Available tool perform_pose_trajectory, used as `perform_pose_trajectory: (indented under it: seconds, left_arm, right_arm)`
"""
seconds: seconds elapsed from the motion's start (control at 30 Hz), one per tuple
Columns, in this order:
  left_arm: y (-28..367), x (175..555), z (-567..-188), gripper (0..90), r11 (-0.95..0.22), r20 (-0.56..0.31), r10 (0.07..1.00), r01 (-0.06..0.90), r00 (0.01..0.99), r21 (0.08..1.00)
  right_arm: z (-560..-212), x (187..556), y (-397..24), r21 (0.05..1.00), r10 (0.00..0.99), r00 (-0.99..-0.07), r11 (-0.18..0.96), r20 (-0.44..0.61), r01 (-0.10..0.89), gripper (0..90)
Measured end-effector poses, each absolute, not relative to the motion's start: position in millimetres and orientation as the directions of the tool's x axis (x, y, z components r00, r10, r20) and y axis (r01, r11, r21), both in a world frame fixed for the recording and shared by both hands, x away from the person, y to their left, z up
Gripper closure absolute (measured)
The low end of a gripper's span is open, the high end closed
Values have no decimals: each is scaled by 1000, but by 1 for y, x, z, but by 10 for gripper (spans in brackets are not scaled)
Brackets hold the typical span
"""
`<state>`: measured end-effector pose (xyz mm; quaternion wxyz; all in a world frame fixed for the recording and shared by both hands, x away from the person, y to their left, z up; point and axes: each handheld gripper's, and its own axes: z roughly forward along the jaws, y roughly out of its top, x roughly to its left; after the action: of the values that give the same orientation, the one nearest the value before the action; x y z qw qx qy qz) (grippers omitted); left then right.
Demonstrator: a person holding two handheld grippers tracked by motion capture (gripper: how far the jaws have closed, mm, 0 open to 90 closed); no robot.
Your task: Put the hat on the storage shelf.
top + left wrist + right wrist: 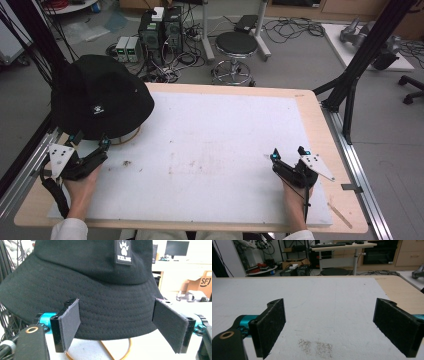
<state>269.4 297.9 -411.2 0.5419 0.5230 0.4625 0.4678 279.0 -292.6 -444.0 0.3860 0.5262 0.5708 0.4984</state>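
Nearest us, our right gripper (289, 153) sits with jaws spread over the bare white mat (215, 150) near its right edge. Our left gripper (90, 141), jaws also apart, faces the black hat (100, 95) at the far-left corner.

The hat (100, 95) sits at the mat's (215, 150) far left corner, on a ring (117, 353).

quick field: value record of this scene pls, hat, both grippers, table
hat: black bucket hat with paw patch, far left of table, raised on a stand
left gripper: open, just before the brim, not touching
right gripper: open, holding nothing, near right of table
mat: white, some stains
table: wood edge around the mat
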Motion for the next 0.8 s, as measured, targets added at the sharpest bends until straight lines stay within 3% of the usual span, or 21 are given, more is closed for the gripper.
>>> perform_pose_trajectory:
  seconds: [0.8]
  left_arm:
    - [301, 259, -426, 229, 25, -24, 991, -9, 130, 1000]
  right_arm:
    - [-444, 278, -293, 975, 985, -150, -55, 88, 214, 101]
